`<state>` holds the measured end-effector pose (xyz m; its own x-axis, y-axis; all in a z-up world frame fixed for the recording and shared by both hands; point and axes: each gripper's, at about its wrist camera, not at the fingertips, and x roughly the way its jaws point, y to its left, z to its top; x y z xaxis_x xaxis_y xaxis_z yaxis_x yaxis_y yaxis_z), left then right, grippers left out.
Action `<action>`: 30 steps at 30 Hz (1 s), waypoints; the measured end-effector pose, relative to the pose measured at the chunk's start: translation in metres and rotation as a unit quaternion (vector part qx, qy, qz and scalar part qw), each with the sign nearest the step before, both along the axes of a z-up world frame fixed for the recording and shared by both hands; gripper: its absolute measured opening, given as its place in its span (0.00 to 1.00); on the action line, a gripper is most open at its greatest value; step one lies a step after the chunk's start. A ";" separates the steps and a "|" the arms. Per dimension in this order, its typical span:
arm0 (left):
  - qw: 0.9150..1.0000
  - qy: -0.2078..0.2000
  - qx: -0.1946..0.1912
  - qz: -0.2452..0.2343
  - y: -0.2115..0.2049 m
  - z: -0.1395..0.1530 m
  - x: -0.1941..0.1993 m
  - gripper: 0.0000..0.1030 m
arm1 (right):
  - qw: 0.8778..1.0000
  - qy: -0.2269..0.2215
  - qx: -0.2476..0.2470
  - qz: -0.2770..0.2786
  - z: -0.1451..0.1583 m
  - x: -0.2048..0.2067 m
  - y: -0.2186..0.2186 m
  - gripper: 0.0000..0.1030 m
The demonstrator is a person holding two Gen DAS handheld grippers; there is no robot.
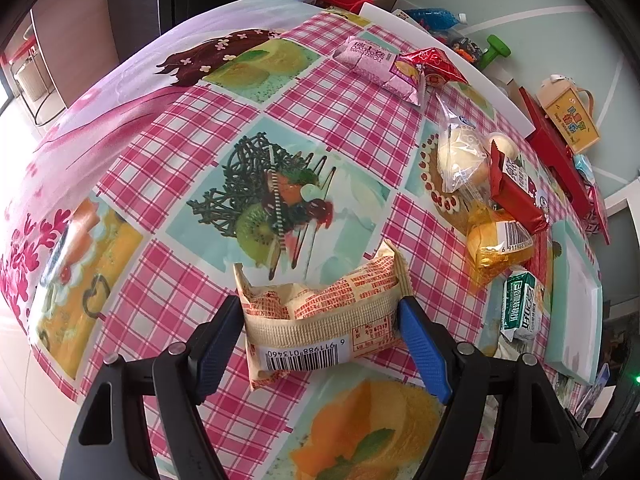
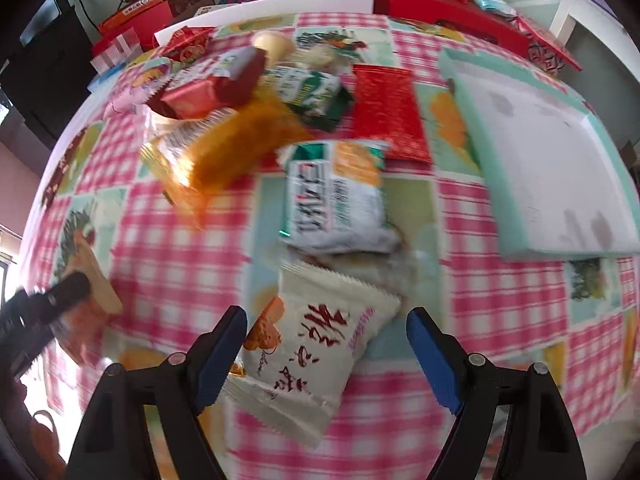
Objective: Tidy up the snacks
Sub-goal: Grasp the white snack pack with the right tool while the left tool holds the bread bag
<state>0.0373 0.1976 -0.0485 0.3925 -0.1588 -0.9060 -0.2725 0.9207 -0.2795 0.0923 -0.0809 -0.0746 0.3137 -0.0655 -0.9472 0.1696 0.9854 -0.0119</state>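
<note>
Firmly, left tongs (image 1: 320, 336) clamp beige snack pack (image 1: 320, 312), right tongs (image 2: 326, 354) spread wide, straddling white packet (image 2: 308, 356).

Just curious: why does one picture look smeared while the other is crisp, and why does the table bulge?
Right wrist view: motion blur smears the white packet. Left wrist view: sharp, the beige packet barcode is readable. Both: fisheye lens curves the tablecloth.

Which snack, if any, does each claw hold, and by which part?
Left claw: the beige snack packet, gripped across its two short ends. Right claw: nothing; the white packet lies between open jaws.
</note>
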 end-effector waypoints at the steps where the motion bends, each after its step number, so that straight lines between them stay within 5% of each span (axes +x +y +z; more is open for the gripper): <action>1: 1.000 0.001 0.000 -0.001 -0.001 0.000 0.000 0.77 | 1.000 0.000 -0.001 -0.002 0.000 -0.004 -0.006 0.82; 18: 1.000 0.009 0.003 -0.028 -0.022 -0.001 0.005 0.77 | 1.000 0.008 0.005 0.005 -0.012 -0.017 -0.004 0.81; 24: 0.999 0.013 0.004 -0.032 -0.029 -0.002 0.009 0.77 | 1.000 -0.002 0.007 0.013 -0.014 -0.018 -0.012 0.58; 30: 0.999 0.017 -0.002 -0.038 -0.036 -0.002 0.010 0.77 | 1.000 -0.006 0.028 0.014 -0.002 -0.021 -0.019 0.55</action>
<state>0.0472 0.1618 -0.0504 0.3476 -0.1908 -0.9180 -0.2107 0.9381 -0.2748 0.0710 -0.0995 -0.0762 0.3264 -0.0044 -0.9452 0.1426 0.9888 0.0447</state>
